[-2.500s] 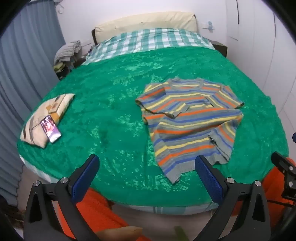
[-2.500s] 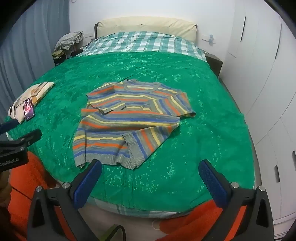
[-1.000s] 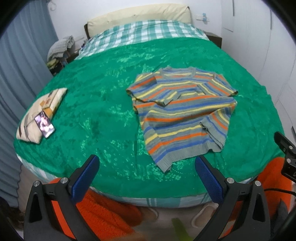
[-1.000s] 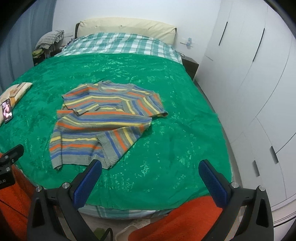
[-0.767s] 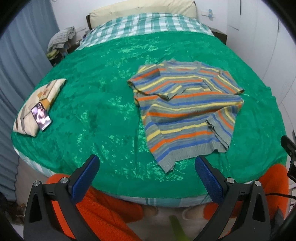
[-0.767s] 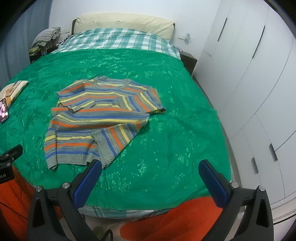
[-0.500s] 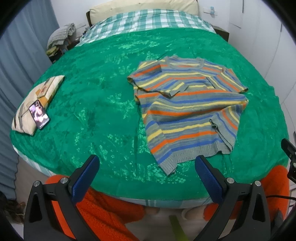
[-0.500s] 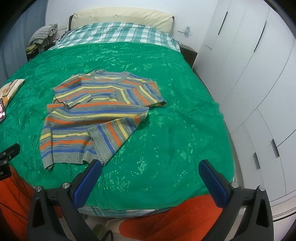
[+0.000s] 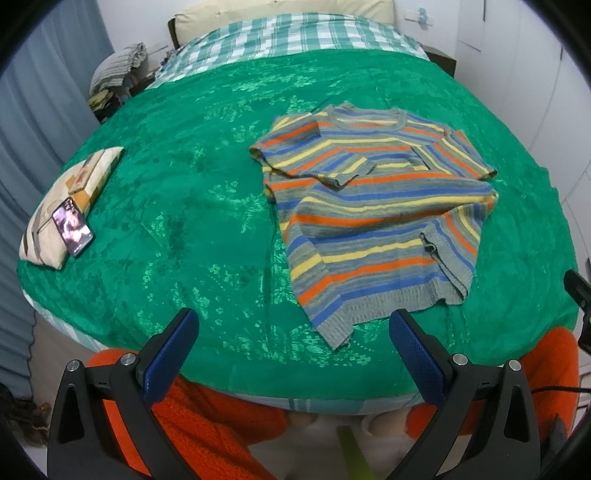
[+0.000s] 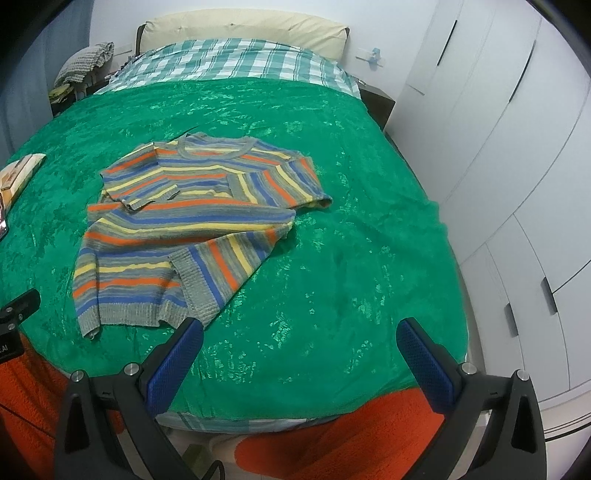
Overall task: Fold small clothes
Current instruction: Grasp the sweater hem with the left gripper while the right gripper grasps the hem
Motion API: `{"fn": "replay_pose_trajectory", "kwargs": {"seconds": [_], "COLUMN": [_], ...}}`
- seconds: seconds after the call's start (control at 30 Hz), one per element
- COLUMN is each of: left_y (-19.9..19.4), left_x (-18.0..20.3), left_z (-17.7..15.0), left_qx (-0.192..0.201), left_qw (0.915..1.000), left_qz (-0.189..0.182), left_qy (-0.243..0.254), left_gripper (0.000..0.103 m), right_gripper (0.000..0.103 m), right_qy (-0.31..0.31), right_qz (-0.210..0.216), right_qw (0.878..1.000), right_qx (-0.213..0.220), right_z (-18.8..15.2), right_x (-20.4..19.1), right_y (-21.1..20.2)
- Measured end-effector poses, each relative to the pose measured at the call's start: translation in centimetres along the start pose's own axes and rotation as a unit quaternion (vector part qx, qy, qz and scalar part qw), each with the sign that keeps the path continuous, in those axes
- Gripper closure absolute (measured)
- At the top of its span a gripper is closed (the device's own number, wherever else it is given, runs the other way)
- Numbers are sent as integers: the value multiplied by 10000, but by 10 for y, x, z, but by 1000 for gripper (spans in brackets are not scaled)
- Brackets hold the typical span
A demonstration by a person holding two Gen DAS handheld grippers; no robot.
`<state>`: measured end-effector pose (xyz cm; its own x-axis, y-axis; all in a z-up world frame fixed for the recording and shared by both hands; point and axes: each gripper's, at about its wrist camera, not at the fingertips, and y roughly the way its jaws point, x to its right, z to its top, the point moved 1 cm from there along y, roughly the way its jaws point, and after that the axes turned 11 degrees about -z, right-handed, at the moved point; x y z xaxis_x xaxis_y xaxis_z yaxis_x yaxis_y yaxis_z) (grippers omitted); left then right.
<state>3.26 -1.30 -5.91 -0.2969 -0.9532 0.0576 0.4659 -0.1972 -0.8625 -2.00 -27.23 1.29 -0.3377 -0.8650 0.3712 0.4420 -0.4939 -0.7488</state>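
Observation:
A small striped sweater (image 9: 373,218), grey with orange, blue and yellow bands, lies on the green bedspread (image 9: 192,192) with both sleeves folded over its front. It also shows in the right wrist view (image 10: 192,225). My left gripper (image 9: 291,332) is open and empty, just short of the sweater's hem at the bed's near edge. My right gripper (image 10: 303,343) is open and empty, over the bedspread to the right of the hem.
A folded cream cloth (image 9: 62,210) with a phone (image 9: 72,226) on it lies at the bed's left edge. A checked sheet (image 9: 295,35) and pillow are at the head. White wardrobe doors (image 10: 517,166) stand close on the right. Orange fabric (image 10: 362,435) is below the bed edge.
Both grippers have moved in closer to the bed and the sweater. The sweater itself has not moved. Both grippers stay open.

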Motion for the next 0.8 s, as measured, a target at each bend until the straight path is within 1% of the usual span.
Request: {"fn": "replay_pose_trajectory", "kwargs": {"seconds": [0.07,0.1,0.13,0.17,0.2,0.27,0.3,0.37,0.43,0.47,0.5,0.53,0.57,0.6,0.63,0.67,0.7,0.73,0.77,0.8], "left_y": [6,13,20,27,37,47,53,64,82,90,100,108,113,121,127,129,129,126,122,114], "left_x": [-7,-16,-27,-38,-55,-69,-73,-69,-57,-49,-38,-29,-27,-22,-20,-20,-21,-22,-25,-31], "left_z": [-1,-3,-4,-6,-10,-15,-16,-16,-14,-14,-15,-16,-17,-19,-20,-21,-21,-21,-21,-21], "left_qx": [9,-52,-142,-243,-357,-444,-455,-474,-563,-624,-713,-778,-818,-902,-972,-971,-911,-886,-846,-758], "left_qw": [9998,9997,9997,9994,9987,9974,9964,9942,9921,9912,9910,9916,9918,9914,9900,9885,9867,9855,9849,9845], "left_qz": [-23,-57,-122,-219,-355,-510,-660,-944,-1114,-1165,-1132,-1026,-960,-909,-997,-1148,-1345,-1450,-1506,-1574], "left_qy": [182,219,180,94,-79,-239,-272,-226,-143,-69,57,156,207,253,215,132,19,-42,-93,-161], "left_gripper": [0,0,0,0,1,1,1,1,2,2,3,11,27,36,53,71,84,95,95,96], "right_gripper": [0,0,0,0,0,0,0,0,2,7,10,17,22,24,27,35,44,71,92,99], "right_qy": [-19,-25,-58,-100,-136,-168,-208,-318,-512,-603,-675,-739,-757,-726,-725,-739,-756,-748,-649,-451], "right_qz": [65,226,389,437,416,398,565,1107,1681,1824,1979,2111,2220,2321,2360,2364,2331,2271,2297,2390], "right_qw": [10000,9997,9992,9989,9990,9990,9982,9933,9844,9813,9778,9746,9721,9700,9690,9688,9694,9706,9707,9696], "right_qx": [27,59,102,109,117,109,31,-59,14,86,128,129,107,30,-33,-87,-165,-273,-289,-282], "right_z": [1,1,0,-2,-4,-9,-12,-12,-7,-2,3,9,15,22,27,29,30,29,28,27], "right_x": [0,1,3,4,6,6,3,-12,-40,-53,-65,-80,-93,-108,-121,-129,-137,-142,-138,-129], "right_y": [2,6,13,20,29,45,53,61,68,71,76,83,91,102,112,122,131,142,144,142]}}
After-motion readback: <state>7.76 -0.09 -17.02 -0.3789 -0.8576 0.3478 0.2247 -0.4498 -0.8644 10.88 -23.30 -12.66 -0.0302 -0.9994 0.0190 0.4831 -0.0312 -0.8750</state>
